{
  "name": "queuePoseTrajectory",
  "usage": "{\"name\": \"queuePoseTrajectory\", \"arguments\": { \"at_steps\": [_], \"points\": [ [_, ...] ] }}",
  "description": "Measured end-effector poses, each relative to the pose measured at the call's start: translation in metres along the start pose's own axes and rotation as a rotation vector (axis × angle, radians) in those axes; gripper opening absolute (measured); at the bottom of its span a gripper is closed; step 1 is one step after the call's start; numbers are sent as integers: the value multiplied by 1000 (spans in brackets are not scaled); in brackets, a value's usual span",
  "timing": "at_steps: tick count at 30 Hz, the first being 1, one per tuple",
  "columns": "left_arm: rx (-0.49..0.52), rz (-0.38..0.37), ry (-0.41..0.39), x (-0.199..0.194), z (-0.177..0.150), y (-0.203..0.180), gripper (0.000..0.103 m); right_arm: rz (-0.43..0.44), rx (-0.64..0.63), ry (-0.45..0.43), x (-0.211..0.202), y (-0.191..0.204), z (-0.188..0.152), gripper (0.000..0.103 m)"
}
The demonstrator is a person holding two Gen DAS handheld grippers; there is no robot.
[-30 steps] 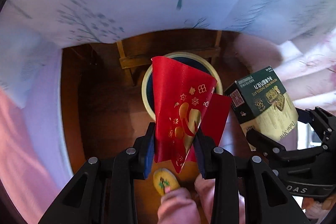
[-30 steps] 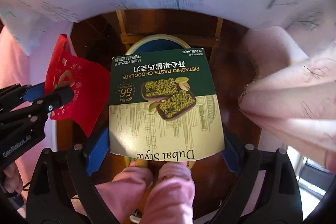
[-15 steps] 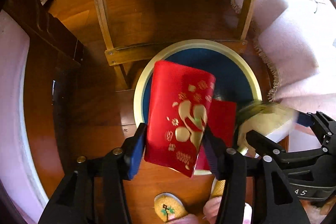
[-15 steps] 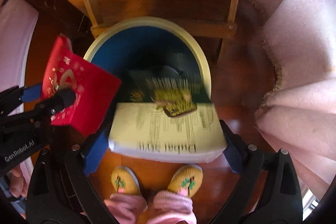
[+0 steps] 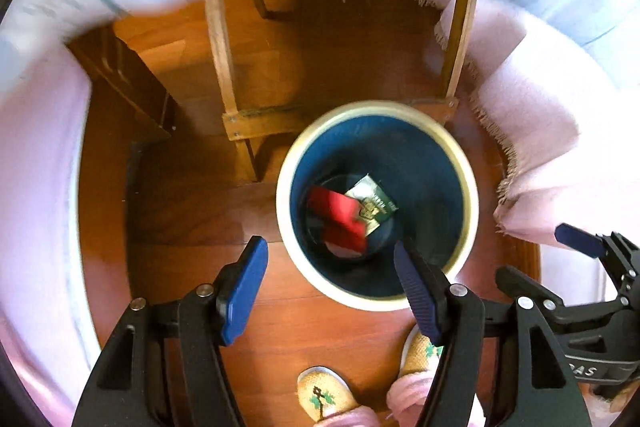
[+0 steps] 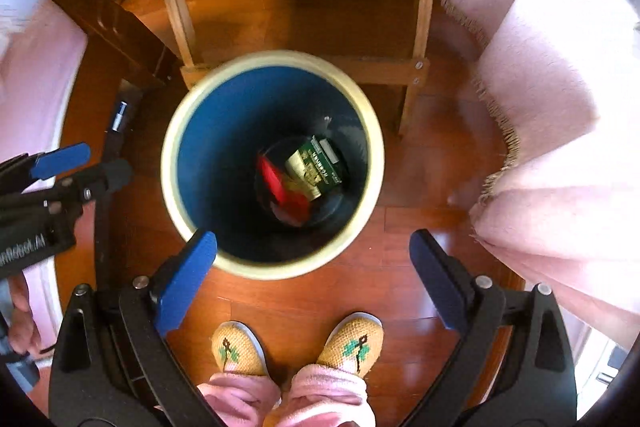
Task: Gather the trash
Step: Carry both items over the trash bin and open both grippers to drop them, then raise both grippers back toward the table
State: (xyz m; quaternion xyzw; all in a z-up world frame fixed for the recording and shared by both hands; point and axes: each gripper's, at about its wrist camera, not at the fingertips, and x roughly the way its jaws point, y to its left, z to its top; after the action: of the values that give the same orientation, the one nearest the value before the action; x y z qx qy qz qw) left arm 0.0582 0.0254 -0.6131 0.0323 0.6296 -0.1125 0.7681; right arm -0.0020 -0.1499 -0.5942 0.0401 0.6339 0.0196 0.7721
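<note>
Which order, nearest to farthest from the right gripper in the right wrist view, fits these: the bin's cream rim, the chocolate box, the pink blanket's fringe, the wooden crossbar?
Measured from the right gripper, whose jaws stand open and empty:
1. Cream rim: just above its left jaw.
2. Chocolate box: at the bin's bottom, beside the red envelope.
3. Pink blanket's fringe and wooden crossbar: too close to call.

There is one round bin point(image 6: 168, 163) with a cream rim and blue inside. Two pieces of trash lie at its bottom: one red envelope point(image 6: 276, 183) and one green chocolate box point(image 6: 314, 167). Two grippers show, the left gripper point(image 5: 330, 267) and the right gripper point(image 6: 312, 259), each with two blue-padded fingers. Two embroidered slippers point(image 6: 236, 349) stand on the one wooden floor point(image 6: 420, 167).
</note>
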Motion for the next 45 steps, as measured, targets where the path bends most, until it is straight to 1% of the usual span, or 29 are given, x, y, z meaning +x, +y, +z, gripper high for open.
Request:
{"name": "queuePoseTrajectory", "arguments": {
  "at_steps": [1, 5, 6, 9, 14, 18, 20, 24, 27, 31, 35, 37, 40, 45],
  "points": [
    [-6, -1, -9, -11, 1, 0, 67, 7, 2, -9, -7, -2, -2, 96],
    [-30, -5, -55, -68, 5, -4, 67, 39, 28, -56, -66, -1, -6, 96],
    [-40, -10, -74, -87, 8, -6, 67, 48, 34, -68, -78, -2, -5, 96],
    [-52, -28, -92, -130, 17, -14, 67, 75, 42, -115, -124, 1, 3, 96],
    [-32, -64, -113, -212, 36, -27, 67, 105, 44, -200, -207, 11, 24, 96],
    [-32, -78, -139, -275, 54, -35, 67, 135, 42, -228, -266, 19, 46, 96],
    [-48, -70, -164, -304, 65, -36, 67, 152, 35, -234, -290, 20, 58, 96],
    [-98, -99, -185, -347, 84, -35, 67, 149, -6, -271, -339, 25, 83, 96],
    [-146, -106, -197, -369, 98, -33, 67, 158, -35, -305, -370, 26, 102, 96],
    [-169, -55, -239, -402, 119, -38, 67, 179, -57, -353, -405, 20, 133, 96],
    [-202, -31, -284, -423, 144, -41, 67, 183, -84, -391, -434, 18, 168, 96],
    [-217, -8, -294, -428, 159, -38, 67, 182, -98, -399, -441, 21, 186, 96],
    [-233, 14, -297, -433, 182, -31, 67, 181, -113, -401, -440, 25, 214, 96],
    [-244, 36, -287, -421, 224, -9, 67, 179, -107, -393, -428, 39, 256, 95]
  ]
}}
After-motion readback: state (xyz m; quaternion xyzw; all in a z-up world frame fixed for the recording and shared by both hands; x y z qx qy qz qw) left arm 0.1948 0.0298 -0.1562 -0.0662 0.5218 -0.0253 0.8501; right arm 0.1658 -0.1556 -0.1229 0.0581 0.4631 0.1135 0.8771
